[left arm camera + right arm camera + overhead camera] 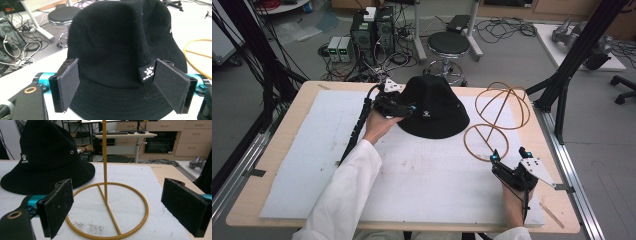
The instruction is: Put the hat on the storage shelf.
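Observation:
A black bucket hat (432, 107) with a small white paw label lies brim-down at the back middle of the white mat (312, 165). My left gripper (404, 111) sits at its left brim, open; in the left gripper view its pads (68, 82) flank the hat (117, 42) without closing on it. A golden wire hat stand (497, 117) with a round base ring (486, 142) stands right of the hat. My right gripper (508, 159) is open just in front of that ring; in the right gripper view the ring (107, 210) and upright rod (104, 157) lie between the jaws.
The mat covers a wooden table (282, 125). Behind the table are a black stool (448, 46), computer boxes (371, 30) and loose cables on the floor. Black frame struts (572, 55) rise at the table's right. The mat's front half is bare.

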### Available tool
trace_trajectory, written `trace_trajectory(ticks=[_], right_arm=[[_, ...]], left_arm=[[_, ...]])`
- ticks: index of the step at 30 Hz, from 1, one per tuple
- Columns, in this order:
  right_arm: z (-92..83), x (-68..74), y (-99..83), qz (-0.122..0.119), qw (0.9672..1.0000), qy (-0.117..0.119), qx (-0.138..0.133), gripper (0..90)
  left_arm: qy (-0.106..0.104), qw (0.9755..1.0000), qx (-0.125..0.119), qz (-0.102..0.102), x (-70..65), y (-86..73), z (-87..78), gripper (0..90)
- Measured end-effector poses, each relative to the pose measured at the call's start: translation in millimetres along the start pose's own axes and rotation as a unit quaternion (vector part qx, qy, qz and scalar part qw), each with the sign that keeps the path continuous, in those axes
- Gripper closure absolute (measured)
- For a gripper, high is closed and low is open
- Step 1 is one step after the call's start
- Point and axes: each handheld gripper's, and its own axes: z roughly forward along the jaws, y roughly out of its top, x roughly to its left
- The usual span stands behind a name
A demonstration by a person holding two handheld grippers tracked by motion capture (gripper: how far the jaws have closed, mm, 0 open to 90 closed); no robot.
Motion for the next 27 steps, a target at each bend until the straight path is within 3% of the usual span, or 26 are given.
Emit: trace_trajectory(ticks=[13,22,27], right_arm=[[1.4,1.0,0.0,-0.004,1.0,0.005,-0.001,10.1],[2.7,1.6,-0.3,-0.004,1.0,0.008,0.001,10.1],[2.7,0.7,-0.3,-0.007,0.9999,0.009,-0.001,10.1]], left_arm=[[-0.012,0.9998,0.016,-0.003,-13.3,14.6,33.1,21.8],[-0.032,0.9989,0.032,-0.011,-24.0,20.3,58.6,21.3],[-0.029,0.9989,0.035,-0.013,-30.5,20.2,69.8,21.5]])
